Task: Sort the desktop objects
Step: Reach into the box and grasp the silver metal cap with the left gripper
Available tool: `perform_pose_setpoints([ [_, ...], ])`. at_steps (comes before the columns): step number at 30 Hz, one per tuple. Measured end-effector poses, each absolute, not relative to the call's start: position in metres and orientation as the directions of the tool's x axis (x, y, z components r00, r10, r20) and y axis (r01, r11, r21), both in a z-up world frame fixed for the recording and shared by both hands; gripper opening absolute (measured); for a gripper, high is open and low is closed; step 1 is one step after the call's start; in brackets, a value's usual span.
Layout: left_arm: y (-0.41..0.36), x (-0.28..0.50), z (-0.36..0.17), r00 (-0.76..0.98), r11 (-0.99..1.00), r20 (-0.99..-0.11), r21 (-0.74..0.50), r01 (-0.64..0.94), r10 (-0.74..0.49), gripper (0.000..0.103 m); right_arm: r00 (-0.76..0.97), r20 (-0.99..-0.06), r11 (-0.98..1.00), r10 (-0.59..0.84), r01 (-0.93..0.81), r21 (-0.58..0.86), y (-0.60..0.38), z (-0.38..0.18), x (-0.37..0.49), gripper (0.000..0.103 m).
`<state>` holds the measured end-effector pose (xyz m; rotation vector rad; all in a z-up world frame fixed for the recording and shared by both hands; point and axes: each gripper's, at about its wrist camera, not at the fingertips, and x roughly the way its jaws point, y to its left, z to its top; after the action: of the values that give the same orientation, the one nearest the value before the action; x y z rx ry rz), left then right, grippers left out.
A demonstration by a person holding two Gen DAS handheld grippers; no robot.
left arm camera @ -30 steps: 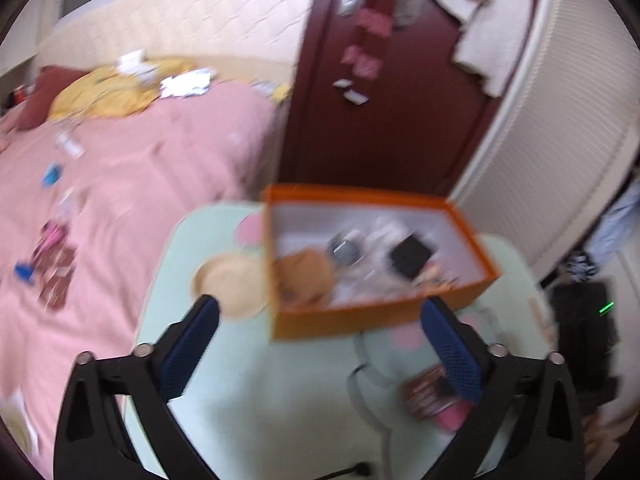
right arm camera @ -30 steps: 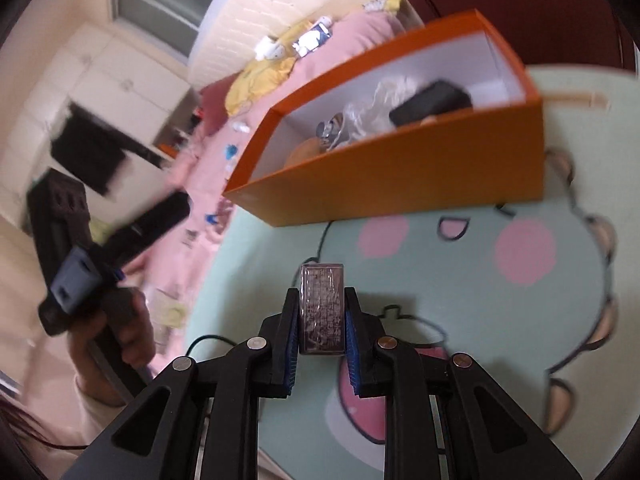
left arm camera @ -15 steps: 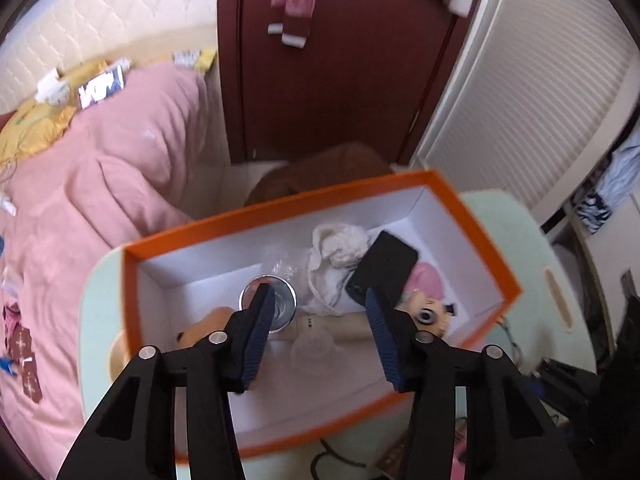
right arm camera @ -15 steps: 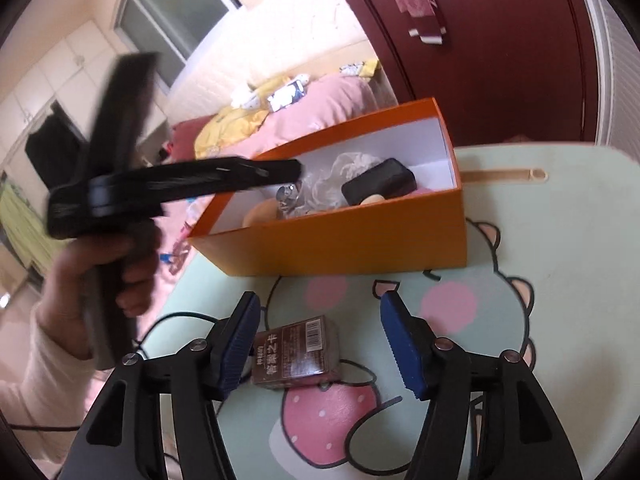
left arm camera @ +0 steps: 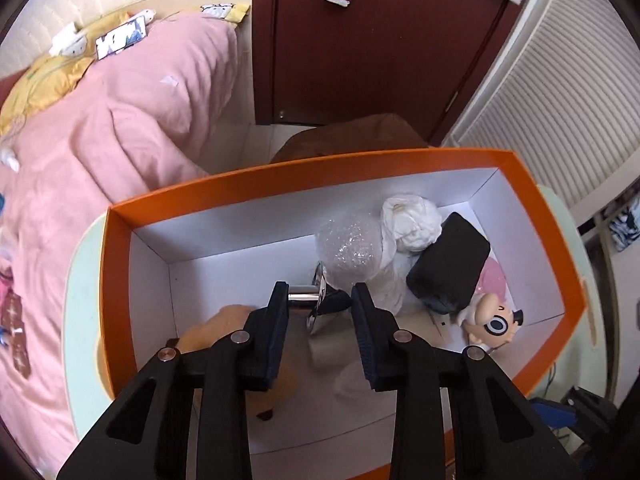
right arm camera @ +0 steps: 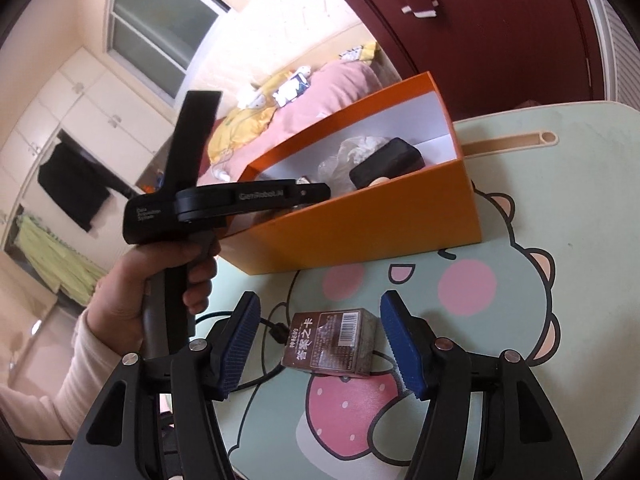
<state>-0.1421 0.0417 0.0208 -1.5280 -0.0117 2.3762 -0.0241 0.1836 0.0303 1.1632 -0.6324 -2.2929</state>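
Left hand-held gripper (left arm camera: 319, 304) now down inside orange box (left arm camera: 120, 280), closed on shiny metal piece (left arm camera: 310, 294), right hand-held gripper (right arm camera: 320, 340) now open, brown card pack (right arm camera: 330, 342) released onto bench (right arm camera: 560, 208), bubble wrap (left arm camera: 348, 248) and black case (left arm camera: 450, 266) crowd alongside.

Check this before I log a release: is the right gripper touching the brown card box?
Apart. The right wrist view shows the brown card box on the mat between the right gripper's open pads, with mat visible on both sides.

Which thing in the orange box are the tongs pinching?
The shiny metal piece, clamped in the left tongs. The bubble wrap, white cloth, black case and cartoon figure lie untouched.
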Motion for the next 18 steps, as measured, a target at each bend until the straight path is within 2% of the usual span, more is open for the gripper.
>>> perform_pose_setpoints([
  [5, 0.036, -0.135, 0.039, -0.423, -0.939, -0.85, -0.215, -0.267, 0.315, 0.033, -0.521, -0.605, -0.777, -0.602, 0.209, 0.594, 0.186, 0.031, -0.019, 0.062],
  [13, 0.016, -0.088, 0.102, -0.518, -0.904, -0.744, -0.3, -0.305, 0.422, 0.033, -0.525, -0.622, -0.797, -0.58, 0.21, 0.566, 0.184, 0.029, -0.015, 0.063],
  [18, 0.004, -0.048, 0.104, -0.511, -0.899, -0.743, -0.307, -0.314, 0.432, 0.033, -0.525, -0.639, -0.808, -0.562, 0.185, 0.559, 0.186, 0.024, -0.014, 0.063],
])
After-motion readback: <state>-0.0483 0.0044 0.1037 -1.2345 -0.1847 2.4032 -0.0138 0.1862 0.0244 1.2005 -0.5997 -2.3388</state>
